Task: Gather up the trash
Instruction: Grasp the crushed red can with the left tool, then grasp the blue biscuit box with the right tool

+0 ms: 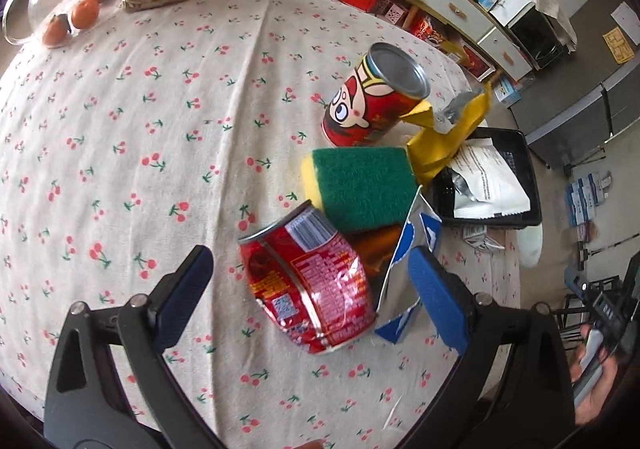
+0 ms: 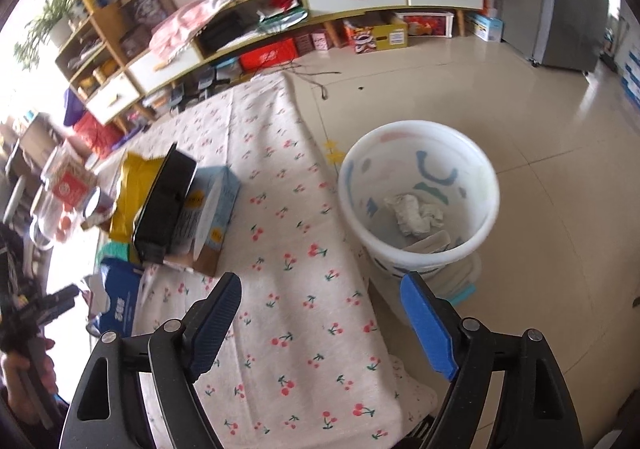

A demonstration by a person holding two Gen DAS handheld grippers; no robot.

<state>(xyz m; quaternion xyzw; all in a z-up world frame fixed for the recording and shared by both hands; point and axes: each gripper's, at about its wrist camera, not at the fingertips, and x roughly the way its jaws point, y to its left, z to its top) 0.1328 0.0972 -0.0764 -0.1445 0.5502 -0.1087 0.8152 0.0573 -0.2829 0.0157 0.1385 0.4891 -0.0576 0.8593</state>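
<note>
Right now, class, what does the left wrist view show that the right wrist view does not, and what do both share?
Only the left wrist view shows the crushed red drink can and the green-and-yellow scouring sponge. Only the right wrist view shows the white plastic waste bin on the floor, crumpled paper inside. Both show the cherry-print tablecloth and the black plastic tray.

Tablecloth [image 1: 160,169]: cream, printed with red cherries on green stems. Crushed can [image 1: 308,281] between the left gripper's [image 1: 310,273] blue pads: red, white label panels. Sponge [image 1: 360,189] just beyond: green over yellow. Upright can [image 1: 372,101]: red, cartoon face. Tray [image 1: 528,177]: black. Bin [image 2: 420,201] ahead of the right gripper [image 2: 320,321]: white, with possibly pastel markings.
</note>
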